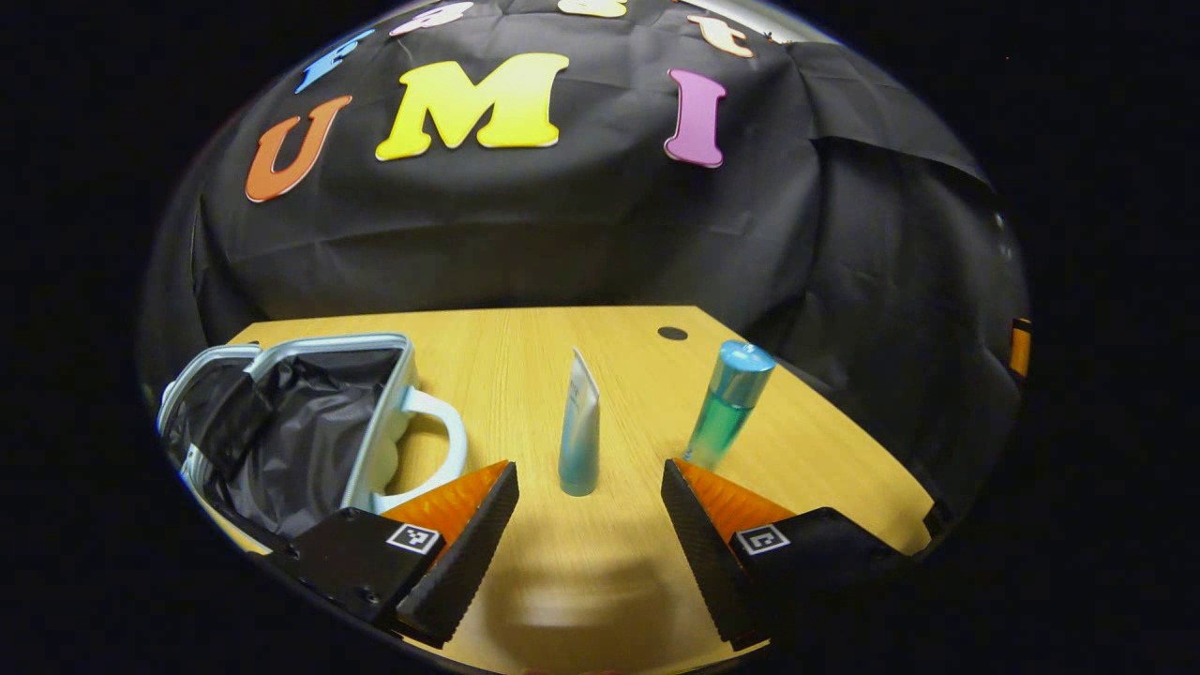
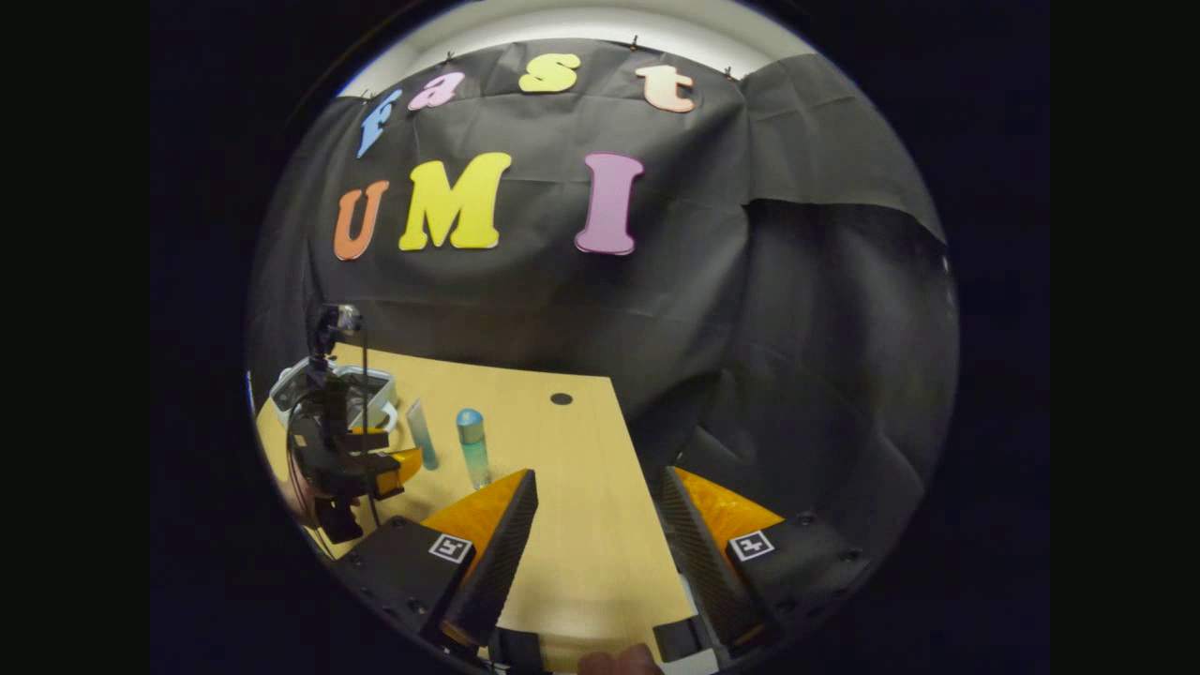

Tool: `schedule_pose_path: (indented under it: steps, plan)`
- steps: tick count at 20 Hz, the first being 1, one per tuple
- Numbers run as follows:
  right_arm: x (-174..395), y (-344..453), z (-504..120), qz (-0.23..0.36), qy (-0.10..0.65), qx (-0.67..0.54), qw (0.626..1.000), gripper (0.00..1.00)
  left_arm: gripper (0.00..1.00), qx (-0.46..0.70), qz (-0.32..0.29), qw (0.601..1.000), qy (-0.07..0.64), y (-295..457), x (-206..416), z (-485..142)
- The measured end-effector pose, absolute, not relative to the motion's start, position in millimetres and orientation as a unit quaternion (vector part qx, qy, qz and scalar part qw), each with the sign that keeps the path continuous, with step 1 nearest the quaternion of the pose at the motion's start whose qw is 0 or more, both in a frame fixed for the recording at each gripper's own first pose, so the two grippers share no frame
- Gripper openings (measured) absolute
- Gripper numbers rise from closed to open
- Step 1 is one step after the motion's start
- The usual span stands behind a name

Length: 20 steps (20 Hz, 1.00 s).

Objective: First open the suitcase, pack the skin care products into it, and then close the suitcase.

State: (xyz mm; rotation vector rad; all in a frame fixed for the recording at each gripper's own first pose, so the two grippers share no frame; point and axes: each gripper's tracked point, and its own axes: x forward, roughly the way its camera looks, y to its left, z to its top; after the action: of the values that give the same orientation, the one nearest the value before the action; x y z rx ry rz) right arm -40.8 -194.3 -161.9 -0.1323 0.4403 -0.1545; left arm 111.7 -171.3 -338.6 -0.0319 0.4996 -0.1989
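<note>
Hovering over the wooden table (image 1: 619,581), the left gripper (image 1: 589,502) is spreading its jaws wide, gripping nothing — a tube (image 1: 579,427) is standing upright just beyond the gap, a teal bottle (image 1: 728,405) to its right. Left gripper view is giving the open suitcase (image 1: 309,422) close, dark lining showing, contents unclear. Right gripper view is catching the right gripper (image 2: 594,506), also wide and empty, with the left one farther off. Label writing unreadable.
</note>
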Motion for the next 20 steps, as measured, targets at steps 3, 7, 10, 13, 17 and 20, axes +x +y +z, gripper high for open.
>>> schedule_pose_path:
  steps: [3, 7, 10, 13, 17, 20]
  plan:
    - [-46, -205, -162, -0.092, 0.220, -0.069, 0.969, 0.81, 0.98, -0.014, -0.095, 0.963, 0.253, -171, 136, -351]
    - [-48, -215, -162, -0.107, 0.223, -0.068, 0.966, 0.81, 0.94, -0.018, -0.090, 0.959, 0.268, -172, 157, -365]
    - [-49, -216, -166, -0.110, 0.228, -0.070, 0.965, 0.81, 0.88, -0.020, -0.089, 0.955, 0.283, -171, 162, -375]
    - [-45, -213, -168, -0.109, 0.231, -0.067, 0.965, 0.81, 0.69, -0.025, -0.083, 0.948, 0.308, -170, 159, -391]
    - [-39, -203, -166, -0.097, 0.226, -0.078, 0.966, 0.81, 0.51, -0.021, -0.085, 0.946, 0.312, -169, 160, -393]
    - [-33, -195, -173, -0.084, 0.227, -0.080, 0.967, 0.81, 0.41, -0.025, -0.093, 0.943, 0.318, -170, 152, -384]
